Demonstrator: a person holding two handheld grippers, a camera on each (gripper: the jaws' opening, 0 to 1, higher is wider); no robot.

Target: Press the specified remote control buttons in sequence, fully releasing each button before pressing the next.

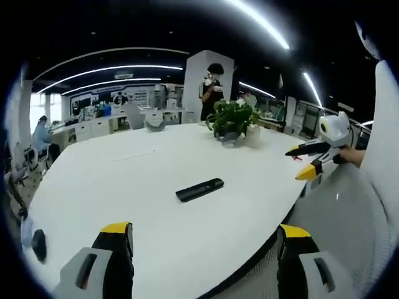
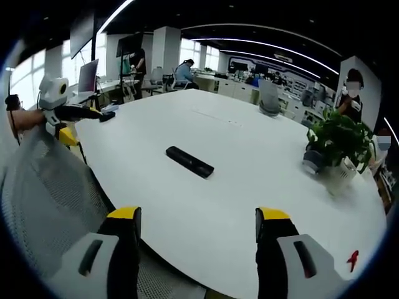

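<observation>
Left gripper view: left gripper (image 1: 202,240), jaws spread wide, nothing between them, hanging over the near edge of the white table (image 1: 124,180); black remote control (image 1: 199,189) lying flat at 12 o'clock from the jaws, alone in mid-table with bare surface all round it; potted plant (image 1: 233,119) beyond it at 1 o'clock, near the far edge; small dark object (image 1: 39,244) at 9 o'clock by the table's left edge, too small to identify; right gripper (image 1: 300,164) entering at 2 o'clock, off the table's right edge, jaws parted and holding nothing; grey mesh chair back (image 1: 349,218) at 3 o'clock; standing person (image 1: 212,92) behind the plant; open office with desks and curved ceiling light strips.

Right gripper view: right gripper (image 2: 198,240), jaws spread, holding nothing, over the near table edge (image 2: 181,274); remote control (image 2: 189,161) at 12 o'clock, well apart from the jaws; plant (image 2: 338,142) at 2 o'clock near the right edge; left gripper (image 2: 100,114) at 10 o'clock, tips over the table's left edge; mesh chair back (image 2: 43,199) at 9 o'clock; small red mark (image 2: 353,259) at 4 o'clock; seated person (image 2: 184,71) at distant desks.
</observation>
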